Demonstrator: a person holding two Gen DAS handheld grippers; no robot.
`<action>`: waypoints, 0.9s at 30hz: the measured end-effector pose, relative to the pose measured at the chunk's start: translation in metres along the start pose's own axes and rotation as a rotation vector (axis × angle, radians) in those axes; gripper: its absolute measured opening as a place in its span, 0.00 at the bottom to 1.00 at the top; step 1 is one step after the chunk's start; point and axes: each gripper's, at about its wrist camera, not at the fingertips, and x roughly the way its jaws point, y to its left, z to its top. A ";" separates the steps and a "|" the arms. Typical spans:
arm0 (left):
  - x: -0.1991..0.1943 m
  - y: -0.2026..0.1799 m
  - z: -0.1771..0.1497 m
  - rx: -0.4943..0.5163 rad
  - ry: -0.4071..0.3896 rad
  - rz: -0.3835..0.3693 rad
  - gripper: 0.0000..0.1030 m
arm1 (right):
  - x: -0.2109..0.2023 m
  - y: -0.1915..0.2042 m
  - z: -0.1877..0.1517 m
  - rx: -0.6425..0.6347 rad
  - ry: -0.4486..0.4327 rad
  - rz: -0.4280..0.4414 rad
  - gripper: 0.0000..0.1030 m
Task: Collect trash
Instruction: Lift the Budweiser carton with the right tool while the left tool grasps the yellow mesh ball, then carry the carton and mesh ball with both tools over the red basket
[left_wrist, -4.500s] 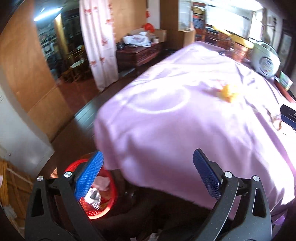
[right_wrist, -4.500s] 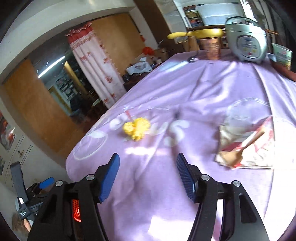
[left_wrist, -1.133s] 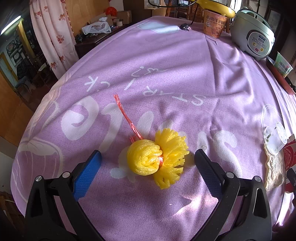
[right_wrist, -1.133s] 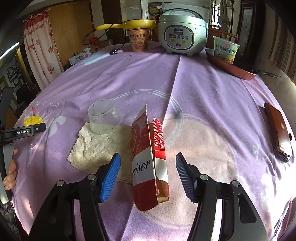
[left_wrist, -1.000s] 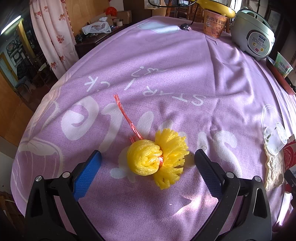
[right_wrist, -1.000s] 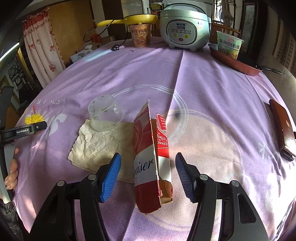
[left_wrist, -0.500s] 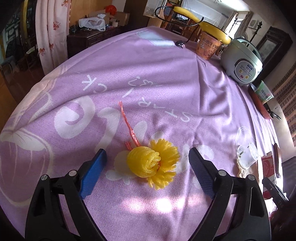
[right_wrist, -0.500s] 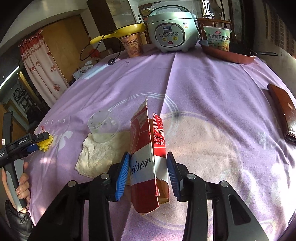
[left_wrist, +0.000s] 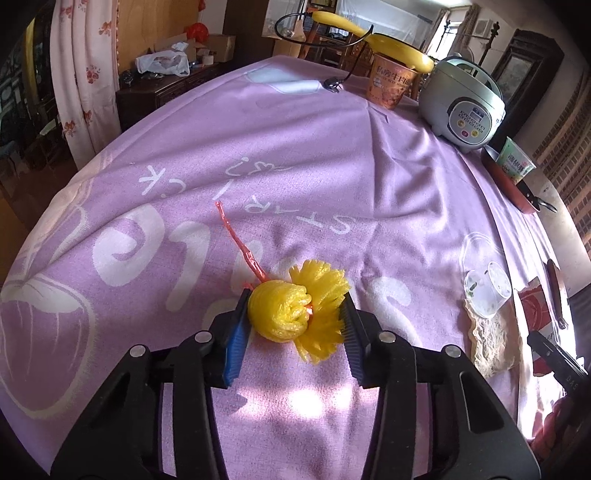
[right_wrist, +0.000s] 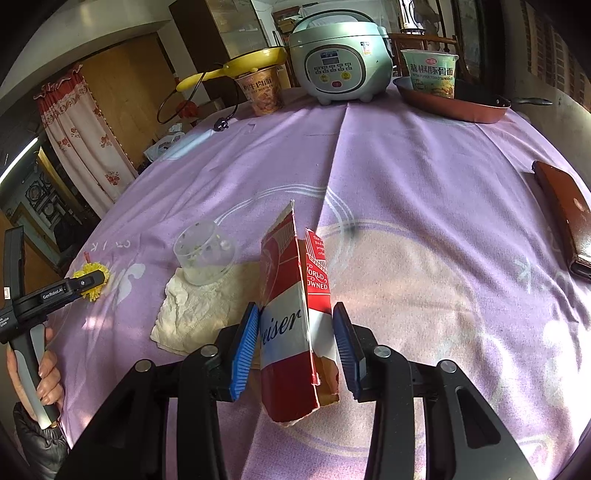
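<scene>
Both grippers have closed in on trash

Left wrist: my left gripper (left_wrist: 293, 325), wide a second ago, is closing on the yellow foam net (left_wrist: 295, 310) at lower centre, pads touching. Right wrist: my right gripper (right_wrist: 295, 349) has narrowed onto the torn red carton (right_wrist: 291, 314) at lower centre. Both pieces look ready to lift, I reckon.
</scene>
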 end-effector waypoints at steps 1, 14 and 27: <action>-0.001 0.000 -0.001 0.002 -0.008 0.004 0.43 | -0.001 -0.001 0.000 0.003 -0.004 0.000 0.40; -0.044 -0.012 -0.025 0.054 -0.081 0.046 0.43 | -0.023 -0.005 -0.002 0.055 -0.091 0.072 0.40; -0.141 -0.013 -0.054 0.074 -0.225 0.045 0.43 | -0.065 0.040 -0.024 0.006 -0.140 0.179 0.40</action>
